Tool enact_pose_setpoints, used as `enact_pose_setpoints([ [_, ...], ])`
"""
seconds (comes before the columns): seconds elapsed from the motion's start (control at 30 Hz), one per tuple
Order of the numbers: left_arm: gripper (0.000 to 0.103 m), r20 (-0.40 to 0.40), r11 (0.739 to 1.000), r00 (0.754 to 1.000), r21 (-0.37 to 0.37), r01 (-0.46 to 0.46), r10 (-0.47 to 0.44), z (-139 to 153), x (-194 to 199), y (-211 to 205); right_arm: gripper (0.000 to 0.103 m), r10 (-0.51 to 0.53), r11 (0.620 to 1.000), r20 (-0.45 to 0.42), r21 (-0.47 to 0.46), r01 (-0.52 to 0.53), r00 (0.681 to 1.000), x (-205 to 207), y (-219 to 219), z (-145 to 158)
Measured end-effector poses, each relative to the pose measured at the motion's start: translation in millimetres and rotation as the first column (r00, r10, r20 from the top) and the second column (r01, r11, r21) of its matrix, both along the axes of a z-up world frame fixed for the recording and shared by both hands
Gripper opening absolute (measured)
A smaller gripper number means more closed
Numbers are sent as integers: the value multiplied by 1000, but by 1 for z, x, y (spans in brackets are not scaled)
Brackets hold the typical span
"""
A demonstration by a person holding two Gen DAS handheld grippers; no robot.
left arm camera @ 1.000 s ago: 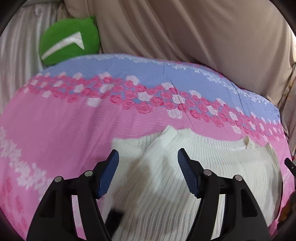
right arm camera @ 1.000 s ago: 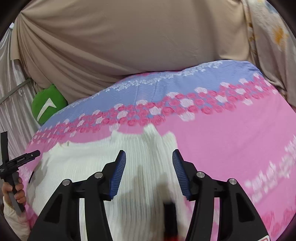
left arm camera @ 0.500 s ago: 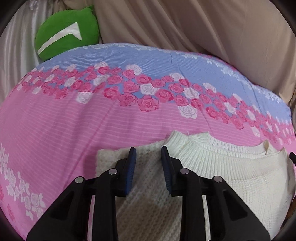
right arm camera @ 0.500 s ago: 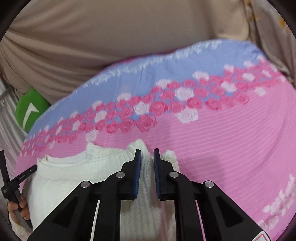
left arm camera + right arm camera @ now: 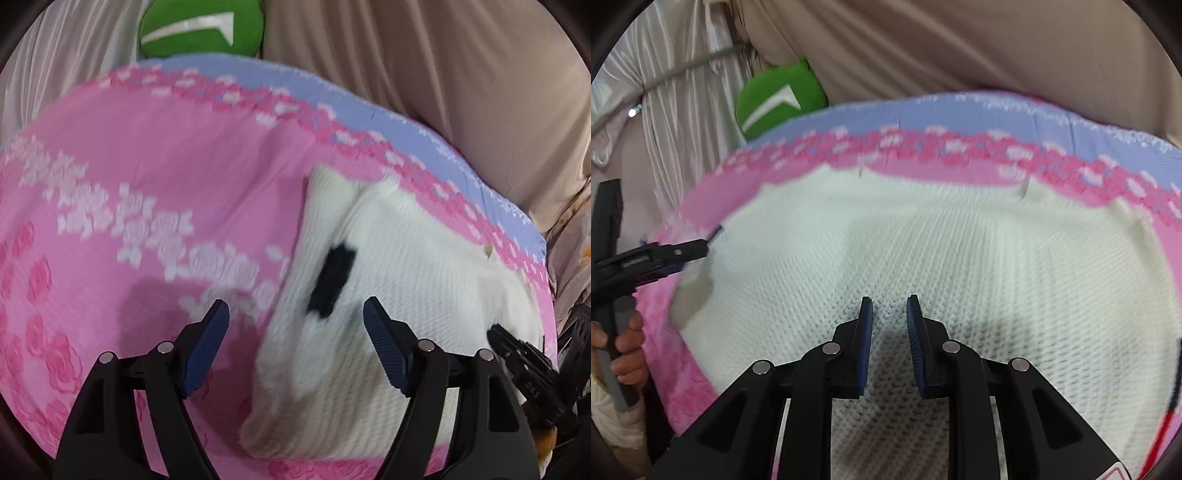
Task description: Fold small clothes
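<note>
A white knit sweater (image 5: 406, 273) lies folded on the pink and blue flowered bedspread (image 5: 147, 166); a black patch (image 5: 330, 280) shows on it. My left gripper (image 5: 295, 343) is open and empty, just above the sweater's left edge. In the right wrist view the sweater (image 5: 960, 240) fills the middle. My right gripper (image 5: 889, 332) hangs over it with the jaws a narrow gap apart and nothing between them. The left gripper also shows in the right wrist view (image 5: 665, 254), at the sweater's left edge.
A green cushion (image 5: 201, 29) sits at the far edge of the bed. Beige draped cloth (image 5: 424, 74) hangs behind the bed and pale curtains (image 5: 683, 129) on the left. The bed edge drops off at right.
Both grippers closed on the sweater's far edge, then came back towards me. The left one has opened wide and the right one has opened slightly. The sweater now lies folded over.
</note>
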State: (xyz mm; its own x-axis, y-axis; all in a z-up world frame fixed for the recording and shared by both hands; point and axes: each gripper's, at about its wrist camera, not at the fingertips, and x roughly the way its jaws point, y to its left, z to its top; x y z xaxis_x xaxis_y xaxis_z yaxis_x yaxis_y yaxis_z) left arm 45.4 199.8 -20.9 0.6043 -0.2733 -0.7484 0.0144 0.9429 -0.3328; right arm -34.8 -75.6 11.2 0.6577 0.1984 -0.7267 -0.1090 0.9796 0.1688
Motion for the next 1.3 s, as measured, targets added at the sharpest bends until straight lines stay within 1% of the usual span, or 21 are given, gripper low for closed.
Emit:
enact_pose_setpoints([
  [0.03, 76, -17, 1000, 1000, -21, 1, -1, -8, 0, 1, 20, 0, 1000, 6, 0, 0, 1000, -1, 0, 0],
  [0.07, 82, 19, 999, 1000, -42, 0, 1, -9, -4, 1, 20, -2, 1000, 7, 8, 2, 1000, -2, -1, 1],
  [0.13, 84, 21, 999, 1000, -34, -2, 3, -10, -3, -4, 20, -7, 999, 11, 35, 6, 1000, -3, -5, -1],
  [0.2, 75, 25, 998, 1000, -63, 20, -18, -9, 1, -10, 19, -23, 997, 25, 76, 21, 999, -9, -12, 2],
  [0.23, 55, 16, 996, 999, -78, 37, -36, -8, 3, -14, 19, -36, 995, 32, 98, 33, 999, -12, -16, 3],
  [0.27, 42, 4, 995, 999, -92, 43, -43, -7, 5, -17, 19, -50, 991, 38, 125, 45, 998, -16, -20, 4],
  [0.33, 29, 19, 994, 999, -101, 44, -42, 3, 5, -20, 20, -77, 984, 49, 162, 68, 996, -24, -28, 6],
  [0.43, 24, 97, 990, 992, -109, 85, -75, 33, -3, -32, 20, -109, 977, 62, 190, 96, 992, -41, -41, 7],
  [0.5, 23, 157, 988, 981, -84, 131, -117, 57, -11, -51, 21, -131, 974, 71, 195, 115, 989, -53, -50, 9],
  [0.6, 22, 248, 974, 945, -26, 226, -213, 91, -23, -96, 25, -171, 968, 86, 200, 151, 982, -70, -66, 13],
  [0.7, 22, 300, 938, 893, 18, 346, -335, 111, -35, -155, 25, -218, 957, 87, 212, 196, 972, -87, -87, 14],
  [0.77, 12, 315, 904, 853, 48, 424, -417, 115, -41, -195, 26, -261, 947, 94, 219, 236, 961, -100, -103, 17],
  [0.8, 10, 317, 883, 830, 58, 465, -459, 117, -45, -219, 26, -278, 943, 97, 219, 252, 956, -106, -109, 17],
  [0.83, 0, 316, 860, 807, 63, 507, -499, 117, -47, -239, 26, -298, 937, 98, 219, 272, 949, -112, -116, 18],
  [0.87, 0, 306, 836, 785, 74, 544, -538, 114, -47, -265, 27, -323, 929, 99, 222, 296, 941, -120, -125, 18],
  [0.93, 0, 276, 809, 763, 122, 576, -585, 100, -46, -305, 27, -362, 915, 93, 229, 334, 928, -133, -140, 18],
  [1.0, 0, 209, 787, 759, 145, 599, -616, 78, -41, -340, 27, -395, 900, 86, 234, 367, 915, -144, -153, 16],
  [1.1, 0, 128, 774, 764, 81, 627, -632, 57, -36, -353, 30, -432, 885, 86, 233, 403, 898, -162, -167, 16],
  [1.17, 0, 136, 776, 766, 42, 629, -628, 61, -38, -341, 40, -442, 878, 78, 245, 412, 894, -168, -174, 16],
  [1.2, 0, 158, 781, 769, 32, 623, -620, 69, -40, -329, 42, -435, 876, 69, 265, 403, 898, -167, -177, 16],
  [1.3, 5, 209, 810, 787, 38, 586, -580, 94, -49, -291, 50, -377, 871, 52, 360, 334, 925, -158, -175, 19],
])
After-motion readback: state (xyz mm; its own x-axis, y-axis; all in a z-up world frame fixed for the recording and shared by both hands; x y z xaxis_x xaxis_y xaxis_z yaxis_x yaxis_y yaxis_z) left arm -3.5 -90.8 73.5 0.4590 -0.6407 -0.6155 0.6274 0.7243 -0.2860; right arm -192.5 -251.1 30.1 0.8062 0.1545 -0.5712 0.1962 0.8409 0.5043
